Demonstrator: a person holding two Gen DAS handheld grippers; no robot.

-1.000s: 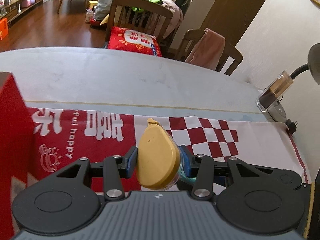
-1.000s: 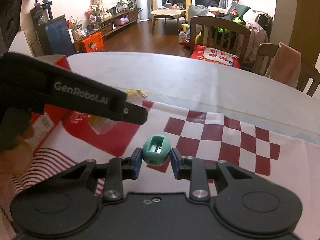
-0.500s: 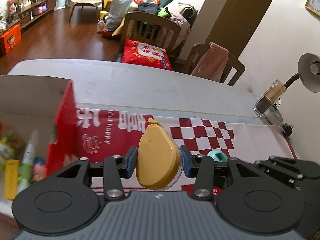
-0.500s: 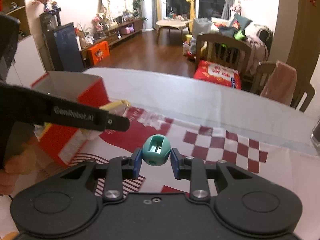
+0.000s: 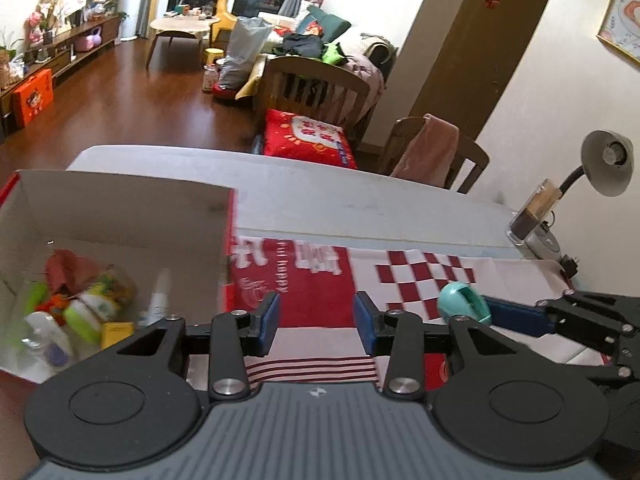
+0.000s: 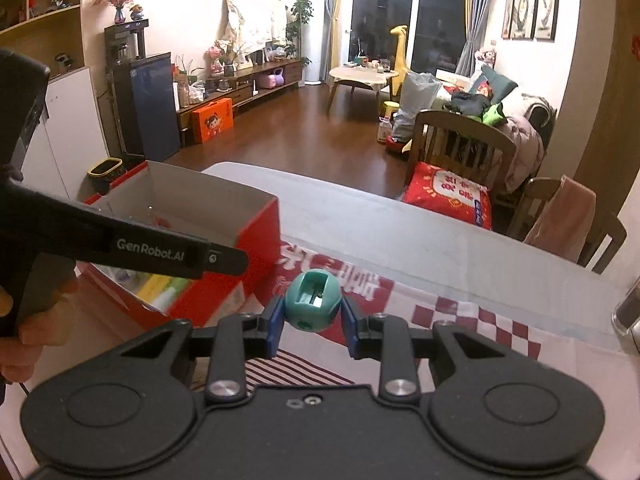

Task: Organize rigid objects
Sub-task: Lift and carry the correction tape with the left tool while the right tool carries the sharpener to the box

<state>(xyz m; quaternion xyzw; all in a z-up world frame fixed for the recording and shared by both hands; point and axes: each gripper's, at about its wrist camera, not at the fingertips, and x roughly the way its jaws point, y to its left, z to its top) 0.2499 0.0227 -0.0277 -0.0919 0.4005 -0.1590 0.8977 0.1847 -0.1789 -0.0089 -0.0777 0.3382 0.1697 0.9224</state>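
My left gripper point(image 5: 316, 322) is open and empty, held above the cloth just right of the red cardboard box point(image 5: 230, 240). The box holds several small items point(image 5: 80, 304); the yellow object I held earlier is not clearly visible among them. My right gripper point(image 6: 313, 322) is shut on a teal pencil sharpener point(image 6: 313, 304), held above the cloth to the right of the box point(image 6: 256, 240). The sharpener also shows in the left wrist view point(image 5: 464, 303) between the right gripper's blue pads. The left gripper's body point(image 6: 120, 240) crosses the right wrist view over the box.
A red-and-white checked cloth point(image 5: 424, 276) covers the near part of the white table point(image 5: 360, 200). A desk lamp point(image 5: 604, 164) and a glass bottle point(image 5: 532, 216) stand at the table's right edge. Wooden chairs point(image 5: 316, 88) stand behind the table.
My left gripper has opened and the yellow object is gone from it. Both grippers have risen and shifted left, bringing the box's inside into view. The right gripper still holds the sharpener.
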